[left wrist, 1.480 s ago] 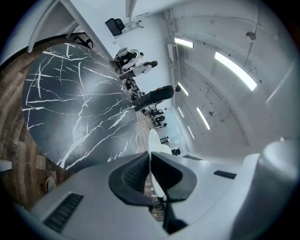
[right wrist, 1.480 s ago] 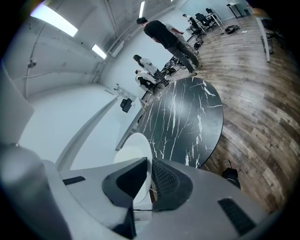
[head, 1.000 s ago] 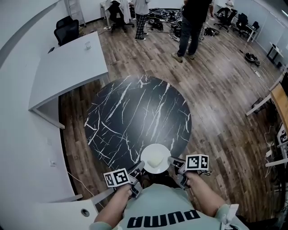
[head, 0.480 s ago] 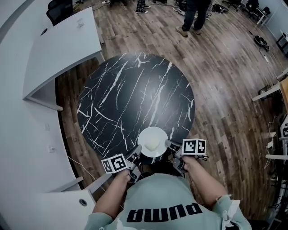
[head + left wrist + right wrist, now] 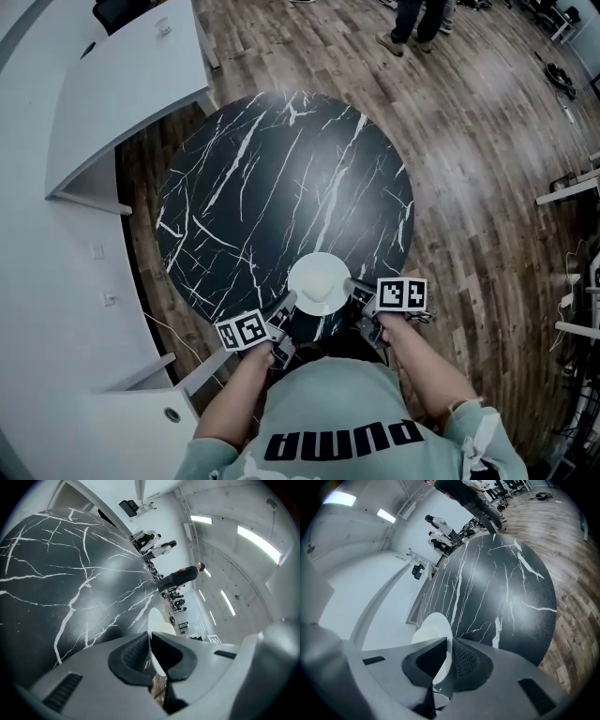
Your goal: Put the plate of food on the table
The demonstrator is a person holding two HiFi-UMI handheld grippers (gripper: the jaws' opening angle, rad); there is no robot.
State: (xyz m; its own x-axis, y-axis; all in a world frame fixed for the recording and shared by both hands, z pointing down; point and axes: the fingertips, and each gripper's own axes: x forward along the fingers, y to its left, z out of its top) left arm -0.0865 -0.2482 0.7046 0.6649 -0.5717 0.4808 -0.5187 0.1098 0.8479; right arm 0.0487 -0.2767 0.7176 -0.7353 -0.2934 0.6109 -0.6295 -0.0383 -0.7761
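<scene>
A white plate (image 5: 320, 283) with a pale mound of food (image 5: 318, 278) hangs over the near edge of the round black marble table (image 5: 272, 187). My left gripper (image 5: 287, 302) is shut on the plate's left rim, and my right gripper (image 5: 352, 287) is shut on its right rim. In the left gripper view the plate (image 5: 156, 625) runs edge-on between the pads of that gripper (image 5: 150, 654). The right gripper view shows the plate (image 5: 433, 630) pinched in the same way by the right gripper (image 5: 449, 660). I cannot tell whether the plate touches the tabletop.
A white desk (image 5: 122, 98) stands to the left of the table, close to its far left edge. A white counter (image 5: 56, 309) runs along the left. People's legs (image 5: 412, 23) show on the wooden floor (image 5: 487, 169) beyond the table.
The view has closed in on the table. The plate, held by both grippers, has moved forward from the table's near edge to over the tabletop.
</scene>
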